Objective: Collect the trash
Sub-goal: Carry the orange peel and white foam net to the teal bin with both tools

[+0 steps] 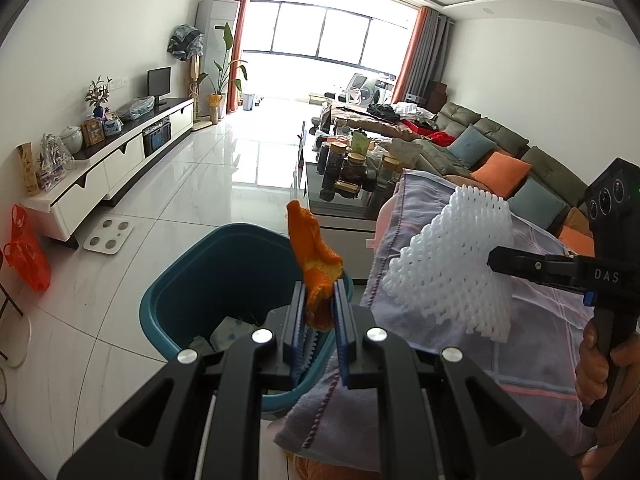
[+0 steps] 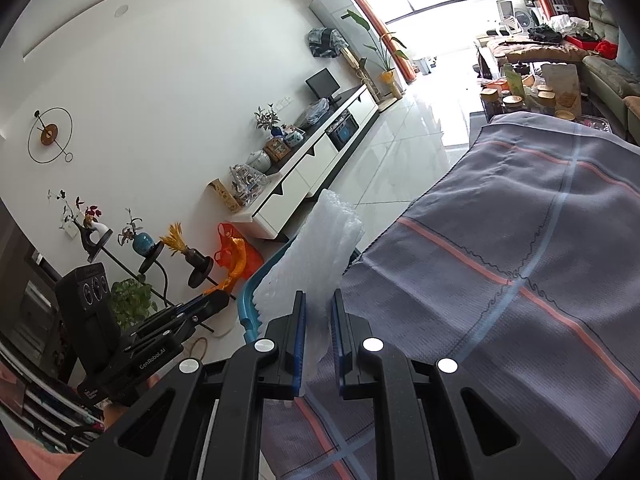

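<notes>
Left gripper (image 1: pixel 320 304): both blue pads pressed together on the lower end of a ragged orange fruit peel (image 1: pixel 314 258). Peel stands up out of the jaws, curled, upper tip free. It hangs directly above the near rim of a teal plastic waste bin (image 1: pixel 208 280) on the white tiled floor; paper scraps already lie in the bin's bottom.

Peel reads as light, limp and slightly moist, so it may cling to a pad on release. Best held where it is now, across the thick folded end.

Right of the bin: a grey checked cloth with pink and blue stripes (image 1: pixel 532 344) draped over a low surface, its edge hanging beside the bin.

Right gripper (image 2: pixel 319 320): clamped on a white foam fruit net (image 2: pixel 320 248), pinched near one edge. In the left wrist view the net (image 1: pixel 448 264) fans out wide over the cloth, beside the bin, not yet above the opening. A hand (image 1: pixel 600 368) holds that gripper's handle at the far right.

Net looks nearly weightless, springy and compressible; it squashes flat between the pads and should spring back. An edge grip suffices; a draught or a quick swing could flap it. Judged: both items ready for dropping, peel first.
</notes>
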The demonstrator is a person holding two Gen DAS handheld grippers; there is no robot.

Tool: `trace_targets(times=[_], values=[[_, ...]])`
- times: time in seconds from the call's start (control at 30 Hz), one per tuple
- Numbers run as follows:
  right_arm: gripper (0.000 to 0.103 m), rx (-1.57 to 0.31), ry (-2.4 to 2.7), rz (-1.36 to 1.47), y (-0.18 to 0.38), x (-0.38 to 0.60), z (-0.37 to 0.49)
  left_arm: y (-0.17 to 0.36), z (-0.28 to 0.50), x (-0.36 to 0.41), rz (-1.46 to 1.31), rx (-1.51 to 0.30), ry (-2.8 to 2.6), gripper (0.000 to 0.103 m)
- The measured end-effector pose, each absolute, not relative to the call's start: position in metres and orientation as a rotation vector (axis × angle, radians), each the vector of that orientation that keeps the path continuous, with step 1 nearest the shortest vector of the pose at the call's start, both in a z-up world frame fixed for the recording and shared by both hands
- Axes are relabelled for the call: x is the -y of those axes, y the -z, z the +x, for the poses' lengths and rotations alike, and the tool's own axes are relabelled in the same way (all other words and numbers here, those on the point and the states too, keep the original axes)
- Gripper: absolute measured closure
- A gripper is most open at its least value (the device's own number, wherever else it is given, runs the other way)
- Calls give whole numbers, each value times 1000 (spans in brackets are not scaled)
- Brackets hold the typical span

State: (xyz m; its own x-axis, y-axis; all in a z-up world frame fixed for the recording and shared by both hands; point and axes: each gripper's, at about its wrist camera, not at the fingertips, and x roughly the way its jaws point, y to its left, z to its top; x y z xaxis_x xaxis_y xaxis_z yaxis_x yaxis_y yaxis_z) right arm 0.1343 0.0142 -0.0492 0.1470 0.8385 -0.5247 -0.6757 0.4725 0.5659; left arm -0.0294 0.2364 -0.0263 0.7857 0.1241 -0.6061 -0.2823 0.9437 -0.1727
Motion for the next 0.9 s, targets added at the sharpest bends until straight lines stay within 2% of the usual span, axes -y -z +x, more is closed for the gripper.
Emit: trace_targets(times=[0.9], values=[[91,-928,-1115,167,50,-47,135,36,-19,-243,-279,-645,-261,88]])
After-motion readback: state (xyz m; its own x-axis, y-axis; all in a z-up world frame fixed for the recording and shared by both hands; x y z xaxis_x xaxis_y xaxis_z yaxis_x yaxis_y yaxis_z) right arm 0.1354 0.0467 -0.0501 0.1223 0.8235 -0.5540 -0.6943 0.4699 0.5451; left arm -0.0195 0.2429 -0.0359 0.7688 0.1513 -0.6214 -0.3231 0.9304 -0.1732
